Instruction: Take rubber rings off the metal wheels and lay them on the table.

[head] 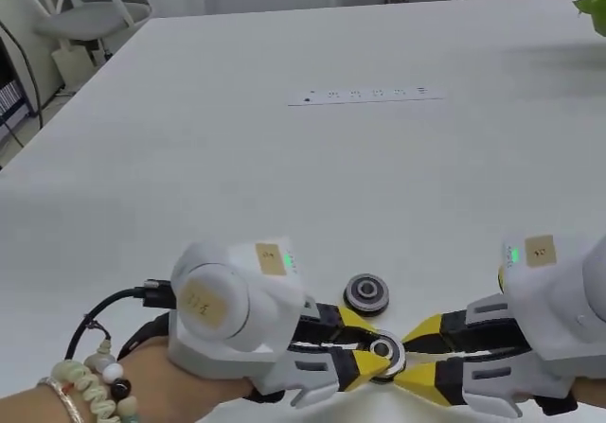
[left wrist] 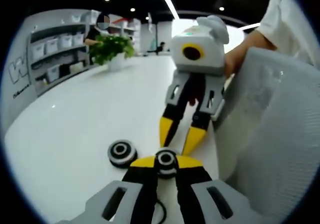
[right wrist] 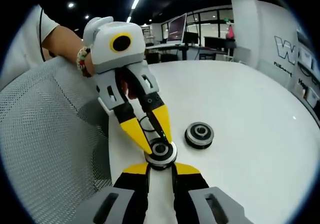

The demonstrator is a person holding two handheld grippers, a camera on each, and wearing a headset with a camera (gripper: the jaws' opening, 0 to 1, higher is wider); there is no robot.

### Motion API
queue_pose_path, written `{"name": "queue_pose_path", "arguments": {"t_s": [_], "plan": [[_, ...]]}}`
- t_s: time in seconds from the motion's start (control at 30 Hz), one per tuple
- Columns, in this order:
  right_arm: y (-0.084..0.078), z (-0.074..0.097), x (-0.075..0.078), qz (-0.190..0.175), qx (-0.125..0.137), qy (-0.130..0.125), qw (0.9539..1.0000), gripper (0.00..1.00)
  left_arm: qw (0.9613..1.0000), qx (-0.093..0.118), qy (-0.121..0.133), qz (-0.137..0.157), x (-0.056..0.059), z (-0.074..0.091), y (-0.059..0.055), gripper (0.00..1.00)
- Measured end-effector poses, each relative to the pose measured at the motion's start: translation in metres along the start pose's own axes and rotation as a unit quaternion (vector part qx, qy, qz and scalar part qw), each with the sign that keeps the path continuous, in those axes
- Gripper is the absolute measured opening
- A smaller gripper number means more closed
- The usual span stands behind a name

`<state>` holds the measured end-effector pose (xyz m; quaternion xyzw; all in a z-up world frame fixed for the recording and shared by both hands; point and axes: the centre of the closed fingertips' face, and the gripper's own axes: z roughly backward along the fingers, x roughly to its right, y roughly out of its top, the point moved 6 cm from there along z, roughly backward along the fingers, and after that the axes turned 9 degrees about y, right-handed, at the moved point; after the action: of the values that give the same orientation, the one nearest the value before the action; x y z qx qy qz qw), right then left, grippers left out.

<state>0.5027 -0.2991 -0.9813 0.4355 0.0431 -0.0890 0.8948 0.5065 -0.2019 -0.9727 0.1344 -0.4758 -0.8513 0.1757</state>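
Left gripper (head: 367,347) pinching wheel (head: 382,350) | right gripper (head: 402,352) pinching same wheel | second wheel (head: 365,293) beside | wall (right wrist: 285,46) reads "W"

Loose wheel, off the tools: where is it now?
Head view, bottom centre: the loose wheel lies flat on the table, just beyond the other wheel that the left tool and right tool meet on.

I see the left gripper (head: 367,347) and right gripper (head: 411,352) meeting tip to tip around one wheel (head: 382,350) at the near edge of the table (head: 284,177), a second wheel (head: 365,292) lying just behind it and a socket strip (head: 365,95) well beyond.
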Motion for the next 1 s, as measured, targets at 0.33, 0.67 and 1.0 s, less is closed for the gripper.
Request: {"name": "queue_pose_path", "arguments": {"t_s": [0.33,0.67,1.0], "plan": [[-0.003,0.002,0.005,-0.026,0.000,-0.006,0.9996,0.00,1.0000,0.001,-0.001,0.000,0.000,0.000,-0.001,0.14],[-0.007,0.008,0.009,-0.131,0.040,-0.005,0.9906,0.00,1.0000,0.001,-0.001,-0.008,0.000,0.000,0.000,0.14],[-0.004,0.013,0.011,-0.239,0.104,0.013,0.9653,0.00,1.0000,0.007,-0.002,-0.005,0.000,0.000,-0.002,0.14]]}}
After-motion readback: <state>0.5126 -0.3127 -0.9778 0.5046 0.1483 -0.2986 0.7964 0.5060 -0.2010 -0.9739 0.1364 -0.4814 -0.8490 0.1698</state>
